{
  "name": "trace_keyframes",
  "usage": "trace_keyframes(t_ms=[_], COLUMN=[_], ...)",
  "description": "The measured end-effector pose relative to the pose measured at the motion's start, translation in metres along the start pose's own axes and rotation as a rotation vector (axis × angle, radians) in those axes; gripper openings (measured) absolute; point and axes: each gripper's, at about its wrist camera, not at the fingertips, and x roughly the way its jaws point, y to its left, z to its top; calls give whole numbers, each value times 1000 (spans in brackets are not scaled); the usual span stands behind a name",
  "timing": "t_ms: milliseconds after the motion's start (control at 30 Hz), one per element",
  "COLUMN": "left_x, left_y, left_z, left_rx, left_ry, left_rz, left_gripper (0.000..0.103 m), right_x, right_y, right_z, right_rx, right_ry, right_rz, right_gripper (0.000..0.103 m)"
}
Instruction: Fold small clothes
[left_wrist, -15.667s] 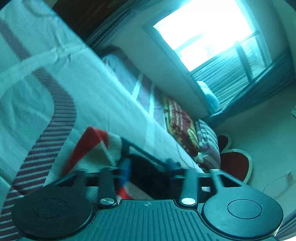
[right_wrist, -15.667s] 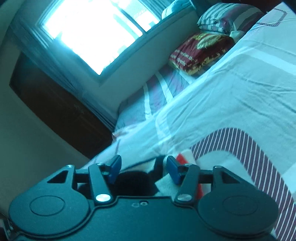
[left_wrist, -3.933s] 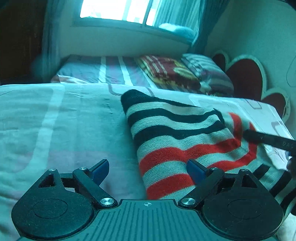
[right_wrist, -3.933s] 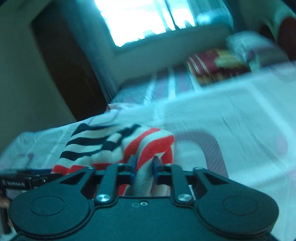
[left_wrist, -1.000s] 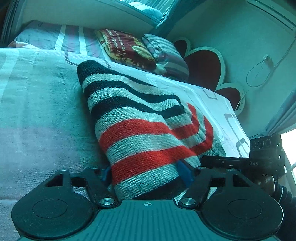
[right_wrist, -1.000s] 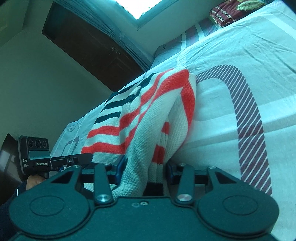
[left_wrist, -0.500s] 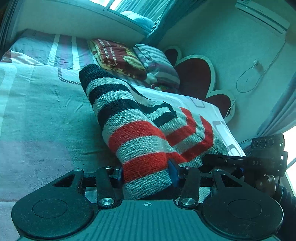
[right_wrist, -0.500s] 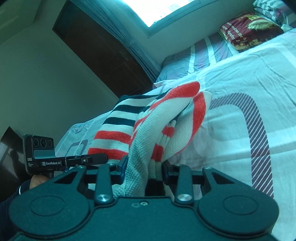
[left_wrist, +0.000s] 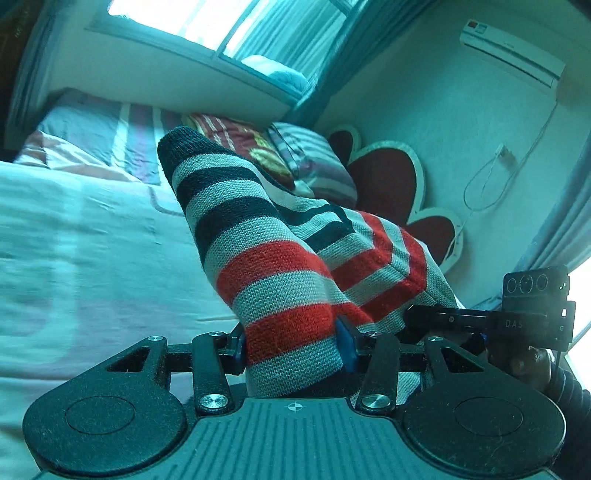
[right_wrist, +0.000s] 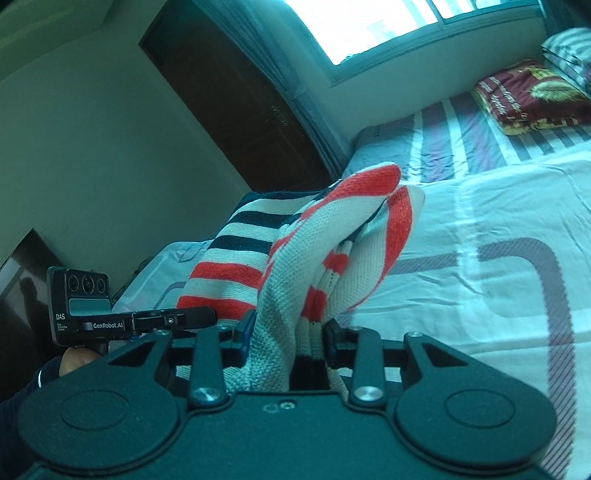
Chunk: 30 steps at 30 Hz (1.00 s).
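Garment: a knitted striped sweater (left_wrist: 273, 280), coarse visible stitches, bands of red, pale grey and dark navy; bunched into thick rounded folds and held up off the bed between the two grippers.
Garment, right view: the same knit (right_wrist: 332, 236) is seen with cream and red bands, a rounded fold at the top, loose layers drooping toward the sheet.
Left gripper (left_wrist: 291, 345): matte black plastic body with two round discs and ribbed top; blue pads are pressed against both sides of a thick roll of the knit. Jaws partly closed, gripping the fabric; they were closing within the last second and have since been steady.
Right gripper (right_wrist: 288, 338): same black body, silver screws at the finger pivots; jaws are set narrow and clamped on a bundle of cream-and-red knit that fills the gap.
Bed sheet (right_wrist: 498, 295): smooth pale cotton, lightly creased, printed with rounded-corner rectangles in hatched maroon lines.
Far bedding (right_wrist: 443, 144): striped cover in grey, white and maroon.
Folded blanket (right_wrist: 532, 96): plush, maroon with gold pattern, laid at the head of the bed.
Striped pillow (left_wrist: 314, 162): soft, banded, beside the blanket.
Headboard (left_wrist: 391, 184): heart-shaped dark red panels with pale borders.
Wall: plain; an air conditioner (left_wrist: 513, 51) is mounted high.
Door (right_wrist: 240, 110): dark wood.
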Motion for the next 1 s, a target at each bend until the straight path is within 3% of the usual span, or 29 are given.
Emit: trace_keyframes(t_ms=[267,633,800,1000], left_x=[-89,-182,-200,-190], left_y=[43,132,170,203], left_z=[0,-31,-47,-76], left_rx=[-19,-94,-126,-185], left_ry=[-50,-43,-23,13], left_rz=[74,210,243,268], left_gripper=[47,47,47,47], right_x=[47,158,190,218], right_y=[74,140,154,153], right_z=[0,-28,-48,-75], right_rx=[-90,-100,-77,-37], right_ry=[42,147,184,249], right_rz=[70,149,173,171], right_gripper=[34,34,34,34])
